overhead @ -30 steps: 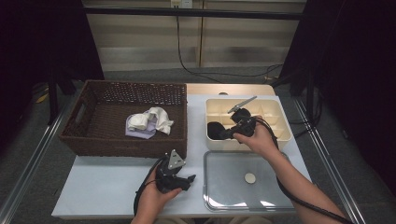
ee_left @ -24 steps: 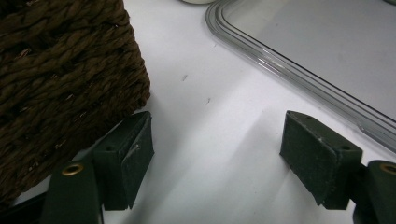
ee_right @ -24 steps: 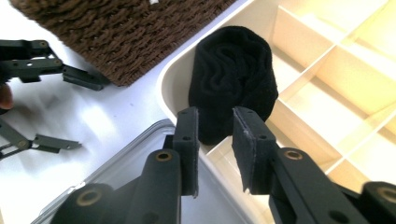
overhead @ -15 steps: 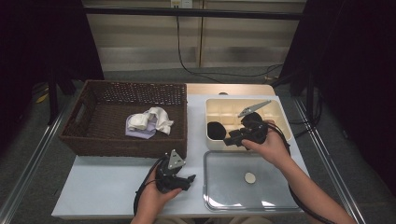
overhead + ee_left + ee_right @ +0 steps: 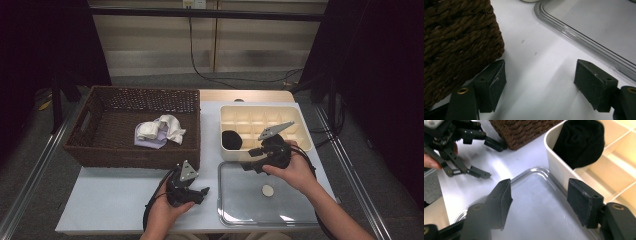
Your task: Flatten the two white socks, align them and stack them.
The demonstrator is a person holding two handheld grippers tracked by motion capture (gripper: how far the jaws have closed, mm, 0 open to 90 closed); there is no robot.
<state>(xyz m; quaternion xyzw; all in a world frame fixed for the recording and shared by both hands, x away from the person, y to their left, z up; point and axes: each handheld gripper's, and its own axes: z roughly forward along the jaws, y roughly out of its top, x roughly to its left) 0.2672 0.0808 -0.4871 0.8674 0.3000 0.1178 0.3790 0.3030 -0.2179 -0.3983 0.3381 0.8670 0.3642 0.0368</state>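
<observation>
Hovering — right gripper (image 5: 248, 165) jaws apart over clear lid (image 5: 250, 207) | left gripper (image 5: 200, 192) jaws apart on table (image 5: 105, 200)

on the table (image 5: 115, 210) the basket (image 5: 100, 150) stands at the left and the divided box (image 5: 300, 142) at the right, just beside it. some cloths (image 5: 159, 131) lie in the basket, and a rolled sock (image 5: 231, 140) sits in the box's near left compartment. the flat lid (image 5: 250, 205) lies in front of the box, touching its near wall or almost so.
</observation>
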